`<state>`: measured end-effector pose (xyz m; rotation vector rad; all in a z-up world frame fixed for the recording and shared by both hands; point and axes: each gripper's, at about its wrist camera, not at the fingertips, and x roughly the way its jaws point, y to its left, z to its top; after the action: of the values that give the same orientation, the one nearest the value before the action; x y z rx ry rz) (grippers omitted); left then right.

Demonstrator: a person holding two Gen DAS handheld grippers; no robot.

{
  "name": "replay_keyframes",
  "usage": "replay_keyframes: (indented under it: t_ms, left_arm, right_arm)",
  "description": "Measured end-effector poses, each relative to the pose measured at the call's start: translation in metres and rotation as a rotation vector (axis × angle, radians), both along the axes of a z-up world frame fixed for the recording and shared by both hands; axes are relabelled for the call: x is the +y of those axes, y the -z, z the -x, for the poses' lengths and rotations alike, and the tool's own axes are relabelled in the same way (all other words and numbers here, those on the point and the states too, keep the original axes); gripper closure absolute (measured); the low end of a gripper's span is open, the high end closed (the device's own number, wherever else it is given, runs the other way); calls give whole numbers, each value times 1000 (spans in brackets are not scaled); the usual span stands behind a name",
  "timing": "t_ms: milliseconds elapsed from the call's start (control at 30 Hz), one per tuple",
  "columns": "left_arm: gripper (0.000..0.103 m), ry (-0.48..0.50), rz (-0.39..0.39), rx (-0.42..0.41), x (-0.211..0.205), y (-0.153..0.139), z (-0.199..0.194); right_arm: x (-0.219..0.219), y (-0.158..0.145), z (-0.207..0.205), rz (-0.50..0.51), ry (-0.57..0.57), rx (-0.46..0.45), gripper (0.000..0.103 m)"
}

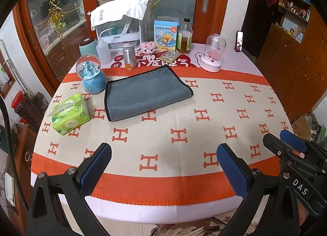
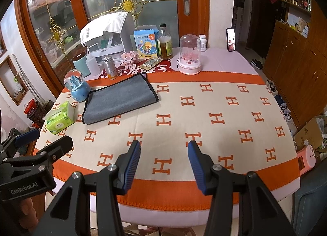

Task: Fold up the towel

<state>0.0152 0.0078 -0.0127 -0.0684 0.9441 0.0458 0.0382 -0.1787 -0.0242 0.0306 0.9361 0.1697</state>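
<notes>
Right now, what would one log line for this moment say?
task: fold towel | towel: lying on table, looks already folded over | left gripper: open, empty | right gripper: open, empty
</notes>
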Motion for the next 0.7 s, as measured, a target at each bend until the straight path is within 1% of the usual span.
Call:
replay_keyframes:
  t_ms: [700]
  left_arm:
    - [1,-2,2,5,4,5,-5]
  right_arm:
    - [10,5,-8,22,-5,3,54]
